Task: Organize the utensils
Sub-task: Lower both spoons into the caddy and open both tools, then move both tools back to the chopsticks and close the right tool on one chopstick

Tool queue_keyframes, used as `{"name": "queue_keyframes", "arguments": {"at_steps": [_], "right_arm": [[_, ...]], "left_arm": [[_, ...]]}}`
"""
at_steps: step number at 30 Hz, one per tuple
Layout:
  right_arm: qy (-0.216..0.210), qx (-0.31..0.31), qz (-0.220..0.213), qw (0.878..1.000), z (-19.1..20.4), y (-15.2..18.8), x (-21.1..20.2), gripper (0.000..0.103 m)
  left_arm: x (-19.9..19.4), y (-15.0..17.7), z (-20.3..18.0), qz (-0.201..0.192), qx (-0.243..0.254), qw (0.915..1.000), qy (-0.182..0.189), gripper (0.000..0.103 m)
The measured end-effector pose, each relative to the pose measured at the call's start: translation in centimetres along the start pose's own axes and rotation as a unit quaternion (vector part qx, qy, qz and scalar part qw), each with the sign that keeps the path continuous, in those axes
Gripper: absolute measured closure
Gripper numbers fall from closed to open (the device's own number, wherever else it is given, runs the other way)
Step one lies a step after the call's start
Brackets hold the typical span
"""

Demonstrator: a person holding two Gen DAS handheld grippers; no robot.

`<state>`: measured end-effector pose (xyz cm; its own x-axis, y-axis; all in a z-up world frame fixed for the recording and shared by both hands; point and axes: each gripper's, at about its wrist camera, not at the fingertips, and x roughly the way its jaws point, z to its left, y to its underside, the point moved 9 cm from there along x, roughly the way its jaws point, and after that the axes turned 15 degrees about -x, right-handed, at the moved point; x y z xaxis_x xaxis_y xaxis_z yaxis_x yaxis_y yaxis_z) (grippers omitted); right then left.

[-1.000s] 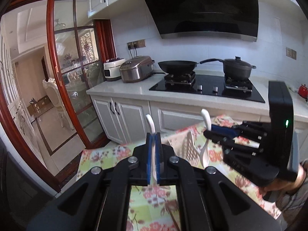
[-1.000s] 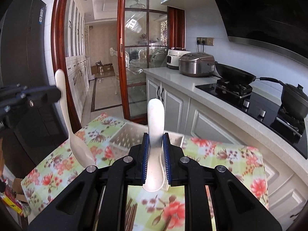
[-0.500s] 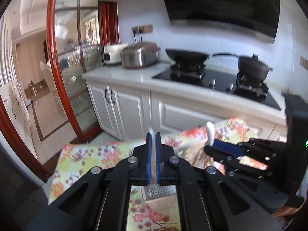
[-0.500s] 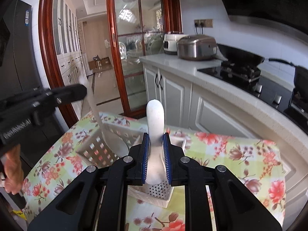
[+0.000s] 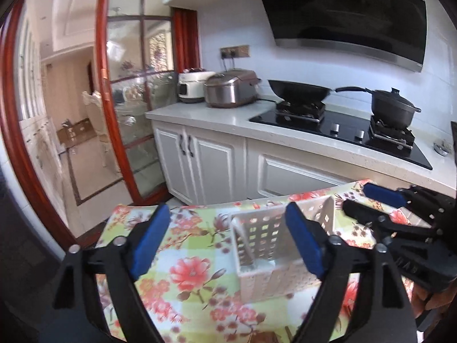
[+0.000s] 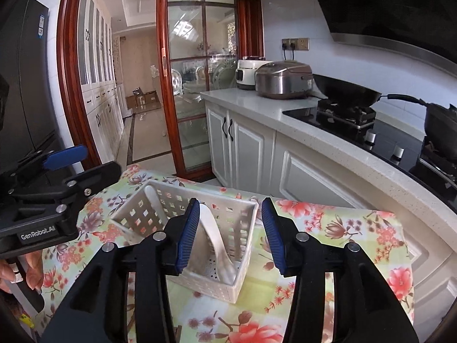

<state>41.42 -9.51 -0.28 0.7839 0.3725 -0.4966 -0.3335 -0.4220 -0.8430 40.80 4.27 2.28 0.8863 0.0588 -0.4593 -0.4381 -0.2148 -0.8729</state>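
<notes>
A white perforated utensil basket [image 6: 242, 228] stands on the floral tablecloth [image 6: 357, 228]; it also shows in the left wrist view [image 5: 257, 237]. Two white spoons lean inside it: one [image 6: 212, 237] just beyond my right gripper, another [image 6: 151, 200] at the basket's far left corner. My right gripper [image 6: 228, 228] is open and empty just above the basket. My left gripper [image 5: 225, 240] is open and empty, just above the basket's left side. Each gripper shows in the other's view: the left one [image 6: 65, 171] and the right one [image 5: 368, 200].
A white counter [image 5: 228, 117] with two rice cookers [image 5: 231, 91], a wok [image 5: 300, 90] and a pot [image 5: 394, 107] on a black hob runs behind the table. A red-framed glass door [image 6: 185, 85] stands at the left. Chopsticks [image 5: 260, 337] lie at the table's near edge.
Both grippers came down over the basket, opened, and let go of their white spoons, which now lean inside the basket.
</notes>
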Motion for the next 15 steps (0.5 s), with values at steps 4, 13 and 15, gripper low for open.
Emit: {"name": "queue_keyframes", "arguments": {"at_steps": [4, 13, 15], "right_arm": [[0.013, 0.001, -0.003, 1.0, 0.6, 1.8, -2.6, 0.058], [0.043, 0.03, -0.013, 0.999, 2.4, 8.2, -8.0, 0.057], [0.055, 0.026, -0.015, 0.998, 2.8, 9.3, -8.8, 0.047]], "left_arm": [[-3.4, 1.9, 0.9, -0.034, 0.008, 0.9993, -0.015, 0.011], [-7.4, 8.2, 2.9, -0.026, -0.009, 0.9992, -0.029, 0.005], [-8.3, 9.9, 2.9, -0.018, -0.013, 0.9996, -0.016, 0.005]]}}
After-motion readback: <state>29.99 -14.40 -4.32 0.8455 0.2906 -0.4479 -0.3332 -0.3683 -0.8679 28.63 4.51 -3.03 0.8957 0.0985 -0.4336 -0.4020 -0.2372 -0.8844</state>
